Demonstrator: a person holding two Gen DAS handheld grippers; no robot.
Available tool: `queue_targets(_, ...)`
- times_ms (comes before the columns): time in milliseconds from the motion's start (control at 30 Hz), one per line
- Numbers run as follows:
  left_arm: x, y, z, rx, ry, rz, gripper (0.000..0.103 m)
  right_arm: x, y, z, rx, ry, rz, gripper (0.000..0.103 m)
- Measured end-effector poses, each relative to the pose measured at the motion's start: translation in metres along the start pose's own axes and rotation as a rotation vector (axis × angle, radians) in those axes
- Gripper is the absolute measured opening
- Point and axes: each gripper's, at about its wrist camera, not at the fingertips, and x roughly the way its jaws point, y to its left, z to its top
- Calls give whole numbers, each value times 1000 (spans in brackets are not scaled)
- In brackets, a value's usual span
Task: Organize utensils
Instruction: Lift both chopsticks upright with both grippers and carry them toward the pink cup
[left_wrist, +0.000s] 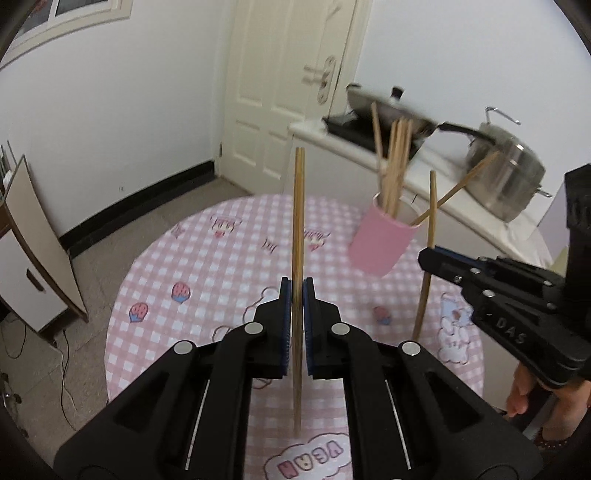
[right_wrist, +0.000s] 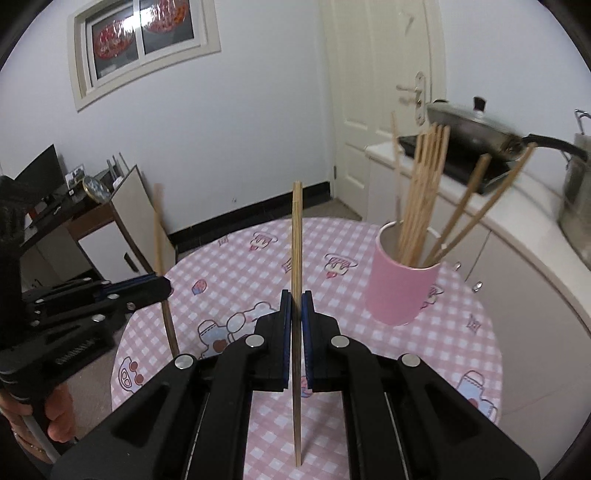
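Readable text, left wrist view: raised letters "DAS" on the side of the right gripper (left_wrist: 424, 258) body. Tablecloth (left_wrist: 207, 258) carries pink print, upside down to the camera, reading "VEAN" as far as legible. Right wrist view: embossed lettering on the side of the left gripper (right_wrist: 162, 286), too blurred to read. No numbers or signs legible elsewhere.

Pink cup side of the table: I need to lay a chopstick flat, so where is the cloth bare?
Bare cloth lies left of the pink cup, out to the table edge, and behind it. Crowded: the cup's mouth, bristling with chopsticks, and the near middle under the left gripper and right gripper.
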Motion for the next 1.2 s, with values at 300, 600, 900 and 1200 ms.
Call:
queue_targets(300,-29,-23,-4,37,-125,-32,7,-23,-13,-15,8,-78,-17,4)
queue_targets(600,-31,-41,5,49,-158,-55,7,-54,-29,-6,22,-172,-26,4)
queue_targets(900,-22,-65,27,80,-181,-90,6,-80,-58,17,53,-273,-66,4)
queue_targets(1200,3,-59,16,79,-105,-89,4,-65,-64,12,63,-247,-32,4)
